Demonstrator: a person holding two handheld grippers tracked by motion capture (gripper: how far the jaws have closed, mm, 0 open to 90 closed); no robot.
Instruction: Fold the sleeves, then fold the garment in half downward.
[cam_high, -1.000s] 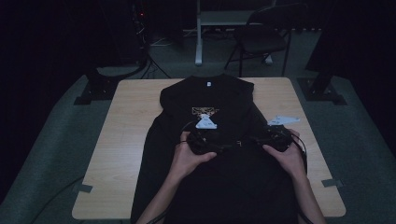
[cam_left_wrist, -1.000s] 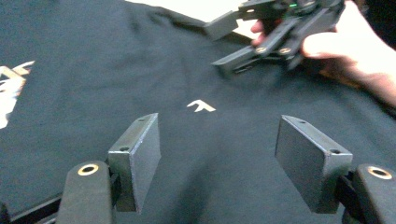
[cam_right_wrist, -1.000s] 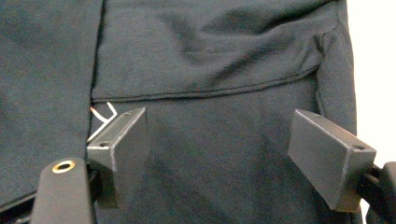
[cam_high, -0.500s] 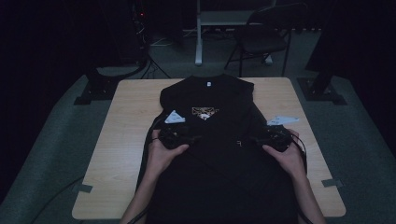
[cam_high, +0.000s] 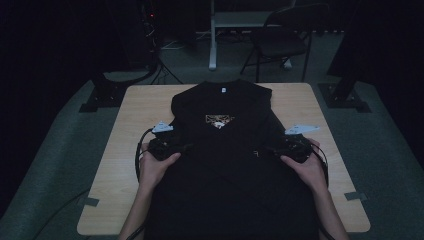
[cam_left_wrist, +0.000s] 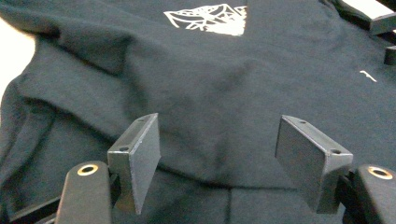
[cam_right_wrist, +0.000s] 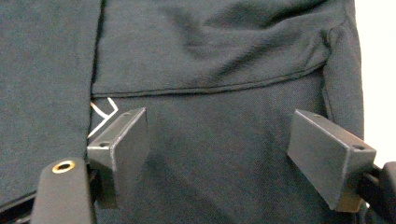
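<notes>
A black T-shirt (cam_high: 225, 165) with a pale chest print (cam_high: 219, 120) lies flat on the wooden table (cam_high: 135, 115), its collar at the far side. My left gripper (cam_high: 181, 147) rests at the shirt's left edge and points inward. Its jaws stand open over the dark cloth (cam_left_wrist: 210, 93), with nothing pinched between the pads (cam_left_wrist: 140, 154). My right gripper (cam_high: 270, 149) sits at the shirt's right edge, facing the left one. It is open (cam_right_wrist: 219, 149) above a folded layer with a stitched hem (cam_right_wrist: 210, 87). A small white mark (cam_right_wrist: 105, 111) shows beside its left pad.
Bare tabletop (cam_right_wrist: 379, 70) runs just beyond the shirt's right side. Tape pieces (cam_high: 356, 196) mark the table's near corners. A chair (cam_high: 280, 42) and stand legs (cam_high: 102, 95) are on the floor behind the table.
My left hand slid leftward from the shirt's middle, near the right gripper, out to the shirt's left edge. The right hand stayed put.
</notes>
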